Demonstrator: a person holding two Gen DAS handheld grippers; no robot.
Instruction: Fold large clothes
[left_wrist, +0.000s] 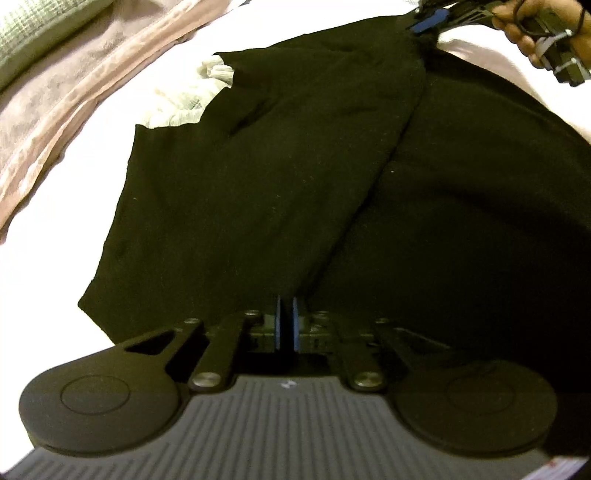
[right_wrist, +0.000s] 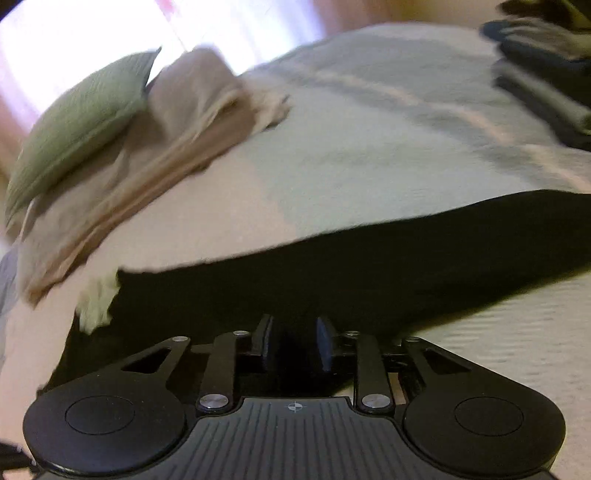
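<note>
A large black garment lies spread on a pale bed, with one layer folded over along a diagonal edge. My left gripper is at the near end of that edge, its blue pads almost together with black cloth pinched between them. The right gripper, held by a hand, grips the far end of the same edge. In the right wrist view the garment runs as a dark band across the bed. The right gripper has black cloth filling the gap between its fingers.
A green pillow and a folded beige-pink blanket lie at the left of the bed. A crumpled white cloth peeks out beside the garment. Folded dark clothes are stacked at the far right.
</note>
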